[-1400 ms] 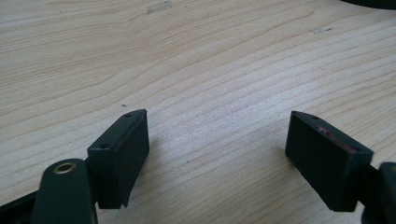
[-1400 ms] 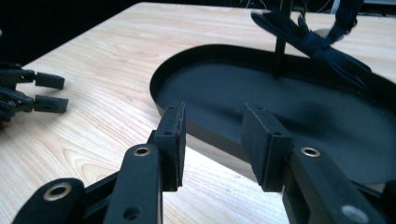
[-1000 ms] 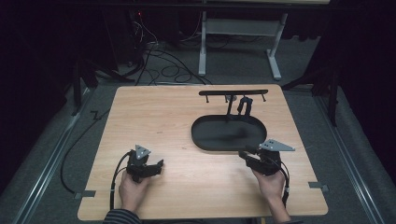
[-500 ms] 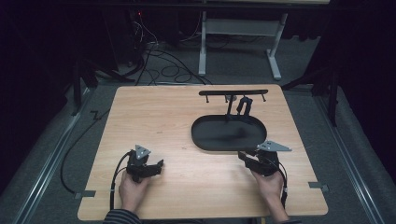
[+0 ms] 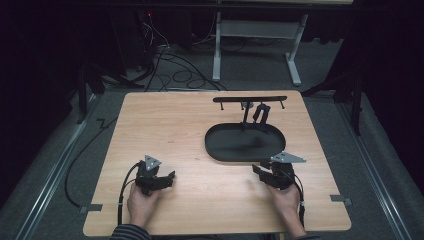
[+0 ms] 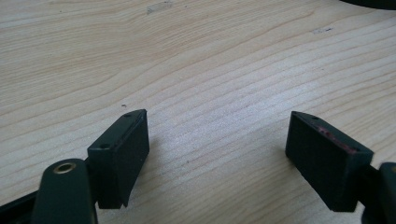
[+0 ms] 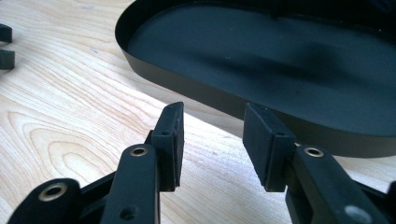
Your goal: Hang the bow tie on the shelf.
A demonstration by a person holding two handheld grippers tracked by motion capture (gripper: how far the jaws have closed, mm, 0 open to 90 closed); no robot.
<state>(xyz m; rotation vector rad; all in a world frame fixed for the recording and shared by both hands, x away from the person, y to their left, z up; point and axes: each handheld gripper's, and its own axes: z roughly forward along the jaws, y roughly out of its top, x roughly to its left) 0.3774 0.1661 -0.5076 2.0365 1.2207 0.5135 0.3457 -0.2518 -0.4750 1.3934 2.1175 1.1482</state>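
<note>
A black oval tray (image 5: 239,146) lies on the right half of the wooden table (image 5: 165,130). At its far rim a thin black stand holds a horizontal bar (image 5: 250,99), and a small black piece (image 5: 261,114) hangs under it. My right gripper (image 5: 258,172) rests on the table just in front of the tray's near rim. In the right gripper view, that gripper (image 7: 212,140) is open with a narrow empty gap and faces the tray wall (image 7: 196,91). My left gripper (image 5: 169,179) sits at the near left. In its own view, it (image 6: 217,154) is wide open over bare wood.
Cables trail from both grippers toward the near table edge. The left gripper's jaw tips (image 7: 5,46) show at the far left of the right gripper view. Floor cables and a white table frame (image 5: 255,35) lie beyond the far edge.
My right gripper has drifted slightly left and toward the person. The left gripper has not moved.
</note>
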